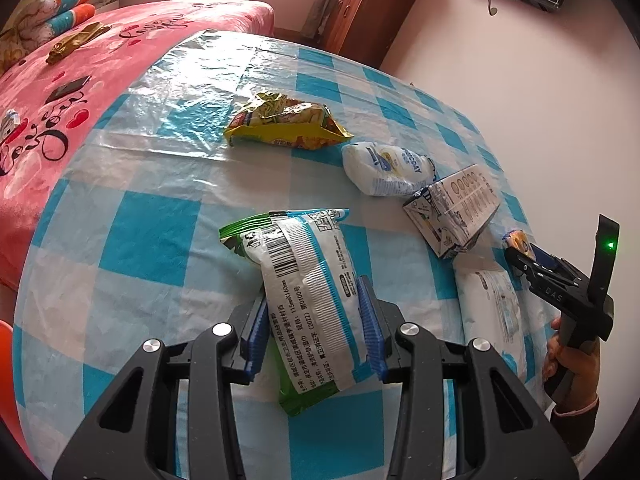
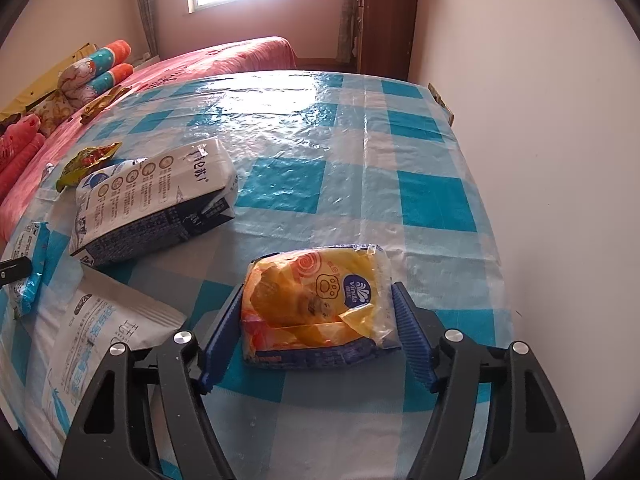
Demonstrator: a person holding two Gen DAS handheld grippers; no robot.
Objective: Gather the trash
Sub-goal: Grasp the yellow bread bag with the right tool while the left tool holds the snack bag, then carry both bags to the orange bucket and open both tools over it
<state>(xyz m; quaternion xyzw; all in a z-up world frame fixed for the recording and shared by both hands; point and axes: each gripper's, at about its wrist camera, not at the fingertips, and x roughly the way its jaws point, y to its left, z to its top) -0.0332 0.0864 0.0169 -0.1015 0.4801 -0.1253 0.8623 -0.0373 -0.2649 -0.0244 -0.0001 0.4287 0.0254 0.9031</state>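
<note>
Packets fill both grippers: our left gripper (image 1: 316, 320) clamps the wipes pack (image 1: 308, 300) at lower centre; right gripper (image 2: 318, 332) pads touch the tissue packet (image 2: 316, 304).

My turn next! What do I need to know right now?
Left gripper: shut on the green-and-white wet-wipe pack.
Right gripper: pads at the sides of the yellow tissue packet; firm grip unclear.
Still on the blue-checked tablecloth: white milk carton, yellow-green snack bag, crumpled white wrapper, flat white pouch.
No bin in view; nothing collected yet.
</note>
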